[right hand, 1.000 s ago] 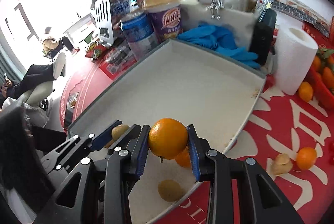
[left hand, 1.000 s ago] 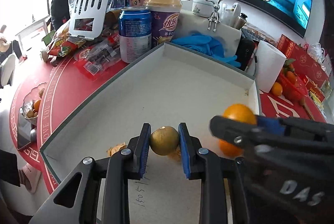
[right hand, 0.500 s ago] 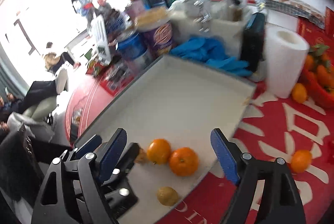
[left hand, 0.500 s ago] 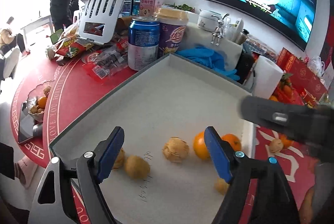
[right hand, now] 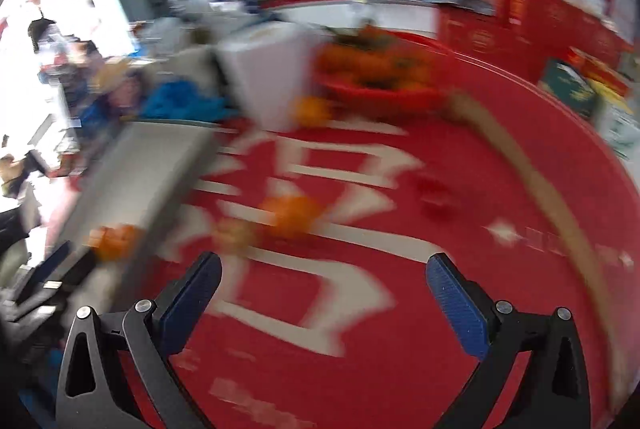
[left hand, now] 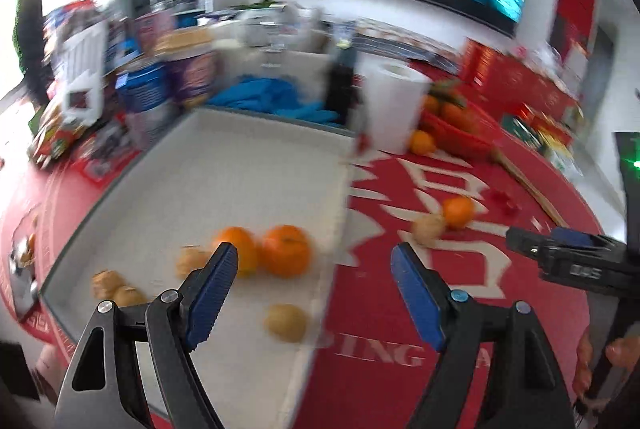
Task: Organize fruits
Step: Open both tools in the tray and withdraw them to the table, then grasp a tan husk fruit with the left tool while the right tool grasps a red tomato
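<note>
Both tools stood wide apart and empty, the right tool (right hand: 324, 293) having just opened further. An orange (right hand: 292, 215) and a brown fruit (right hand: 236, 235) lay touching on the red table (right hand: 460, 269) at its twelve o'clock, outside the white tray (left hand: 248, 169). Best to centre on one fruit, descending slowly so the neighbour was not nudged; the left tool (left hand: 314, 289) hung over the tray's edge.

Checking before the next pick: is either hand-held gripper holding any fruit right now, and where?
Nothing is held. The left hand-held gripper and right hand-held gripper have just been opening, with nothing between their jaws.
</note>
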